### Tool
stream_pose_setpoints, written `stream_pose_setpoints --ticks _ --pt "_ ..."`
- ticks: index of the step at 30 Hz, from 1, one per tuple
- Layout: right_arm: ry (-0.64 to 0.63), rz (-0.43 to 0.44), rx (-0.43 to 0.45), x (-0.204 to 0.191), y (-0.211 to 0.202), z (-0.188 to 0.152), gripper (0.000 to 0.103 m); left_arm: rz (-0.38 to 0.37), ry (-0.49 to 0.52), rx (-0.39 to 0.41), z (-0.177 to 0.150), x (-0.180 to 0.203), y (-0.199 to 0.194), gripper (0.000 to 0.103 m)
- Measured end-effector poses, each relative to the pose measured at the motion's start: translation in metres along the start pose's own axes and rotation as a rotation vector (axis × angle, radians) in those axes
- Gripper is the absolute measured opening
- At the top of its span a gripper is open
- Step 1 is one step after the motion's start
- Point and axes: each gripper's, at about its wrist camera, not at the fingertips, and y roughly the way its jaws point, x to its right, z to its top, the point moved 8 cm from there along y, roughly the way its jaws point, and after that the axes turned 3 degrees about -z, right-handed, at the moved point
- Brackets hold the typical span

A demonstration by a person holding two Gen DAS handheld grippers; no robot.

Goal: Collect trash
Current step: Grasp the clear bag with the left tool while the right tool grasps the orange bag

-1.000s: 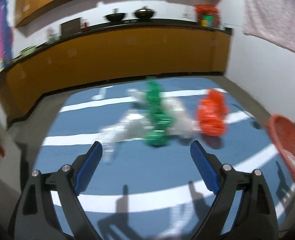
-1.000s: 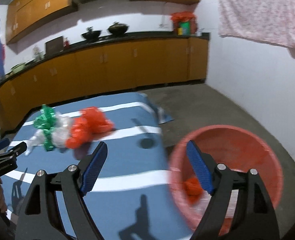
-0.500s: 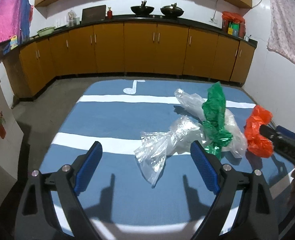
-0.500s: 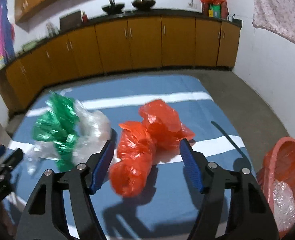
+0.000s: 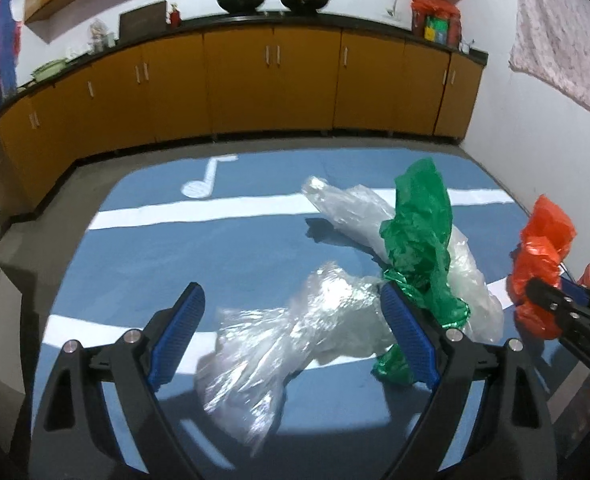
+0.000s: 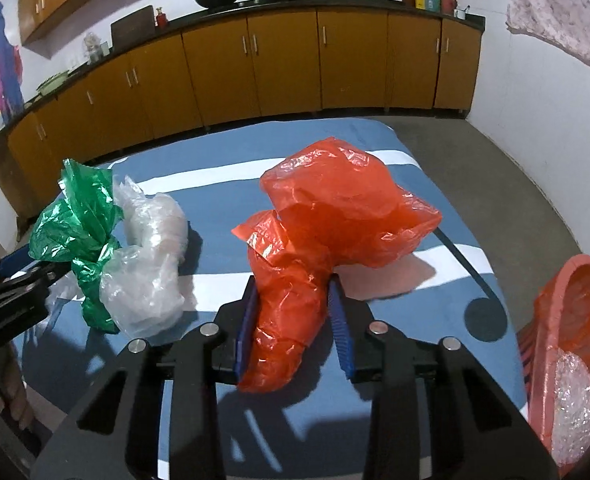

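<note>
My right gripper (image 6: 293, 322) is shut on a crumpled red plastic bag (image 6: 335, 216) that lies on the blue mat. The same bag shows at the right of the left wrist view (image 5: 541, 264). My left gripper (image 5: 293, 340) is open, its fingers on either side of a crumpled clear plastic bag (image 5: 287, 344). A green plastic bag (image 5: 423, 240) and a second clear bag (image 5: 359, 212) lie just behind it; both show in the right wrist view, green (image 6: 75, 220) and clear (image 6: 151, 264). A red basket (image 6: 567, 340) stands at the right.
The blue mat with white stripes (image 5: 215, 248) covers a grey floor. Orange cabinets (image 5: 275, 80) line the back wall. The red basket holds a piece of bubble wrap (image 6: 573, 400). A white wall (image 6: 555, 100) is to the right.
The right gripper moved onto the red bag and closed on it. The left gripper moved forward so the clear bag now lies between its open fingers.
</note>
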Motion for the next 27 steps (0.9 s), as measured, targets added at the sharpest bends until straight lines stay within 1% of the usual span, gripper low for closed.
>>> stream_pose_setpoints --ticks 2,3,5,7,8,9,12,15,18,21,24,27 --pt "-0.003 0.0 -0.001 0.0 0.0 0.0 0.035 -0.015 0.003 -0.039 -0.002 0.002 0.009 0.082" --pt "-0.006 0.0 0.0 0.001 -0.001 -0.001 0.035 -0.033 0.001 -0.057 -0.002 0.004 0.014 0.076" --pt "-0.011 0.002 0.003 0.002 -0.003 -0.002 0.035 -0.047 0.003 -0.067 -0.003 0.005 0.017 0.069" --pt "-0.015 0.004 0.006 0.003 -0.005 -0.003 0.035 -0.062 0.021 -0.074 -0.005 0.009 0.018 0.055" --pt "-0.019 0.005 0.009 0.003 -0.006 -0.004 0.035 -0.065 0.031 -0.076 -0.007 0.01 0.017 0.05" --pt "-0.024 0.005 0.011 0.004 -0.008 -0.004 0.035 -0.069 0.042 -0.077 -0.008 0.012 0.016 0.041" --pt "-0.037 0.005 0.018 0.006 -0.016 -0.009 0.034 -0.056 0.065 -0.071 -0.015 0.014 0.008 0.03" --pt "-0.045 0.011 0.025 0.011 -0.025 -0.014 0.033 -0.042 0.053 -0.07 -0.022 0.009 0.0 0.024" --pt "-0.046 0.01 0.031 0.016 -0.034 -0.017 0.033 -0.031 0.04 -0.069 -0.031 0.001 -0.013 0.021" --pt "-0.039 0.009 0.045 0.022 -0.045 -0.018 0.033 -0.017 0.033 -0.057 -0.036 -0.005 -0.027 0.021" --pt "-0.032 0.009 0.061 0.026 -0.058 -0.02 0.033 0.0 0.026 -0.033 -0.042 -0.01 -0.049 0.021" --pt "-0.027 0.011 0.079 0.031 -0.072 -0.022 0.033 -0.013 0.012 -0.004 -0.041 -0.007 -0.071 0.021"
